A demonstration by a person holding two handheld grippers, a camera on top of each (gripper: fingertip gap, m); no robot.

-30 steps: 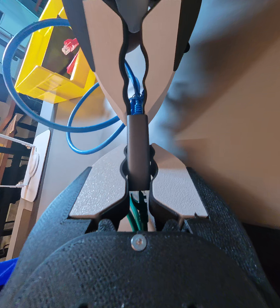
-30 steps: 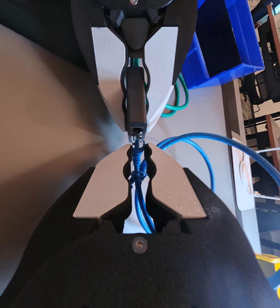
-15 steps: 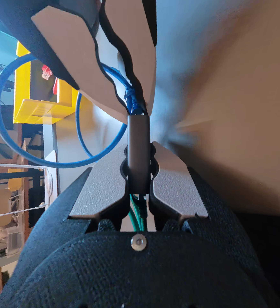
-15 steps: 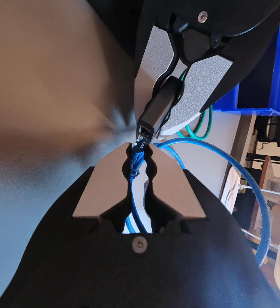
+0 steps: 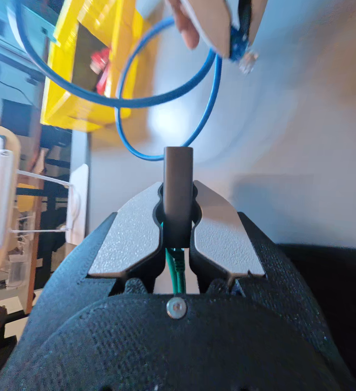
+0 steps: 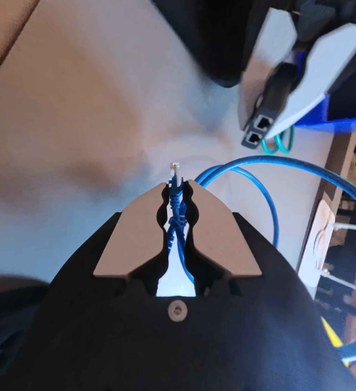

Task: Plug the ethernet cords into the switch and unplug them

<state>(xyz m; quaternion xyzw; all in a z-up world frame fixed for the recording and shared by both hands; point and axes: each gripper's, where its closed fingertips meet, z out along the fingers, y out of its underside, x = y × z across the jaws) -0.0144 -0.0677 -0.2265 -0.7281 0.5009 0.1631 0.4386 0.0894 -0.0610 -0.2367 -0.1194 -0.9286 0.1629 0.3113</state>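
Note:
My left gripper is shut on the dark grey switch, held upright, with a green cord plugged into its near end. My right gripper is shut on the blue ethernet cord just behind its clear plug. The plug is out of the switch and apart from it. In the right wrist view the switch sits at the upper right in the other gripper, two empty ports facing me. In the left wrist view the blue plug hangs at the top right, blurred.
A yellow bin with red cords stands at the table's far left edge. A blue bin sits behind the switch. The blue cord loops over the white tabletop. Shelving and clutter lie beyond the table edge. The gap from one gripper's tips to the other's is roughly 11 cm.
The blue plug has come out of the switch port. My right gripper has pulled away with it, and the two grippers now stand well apart.

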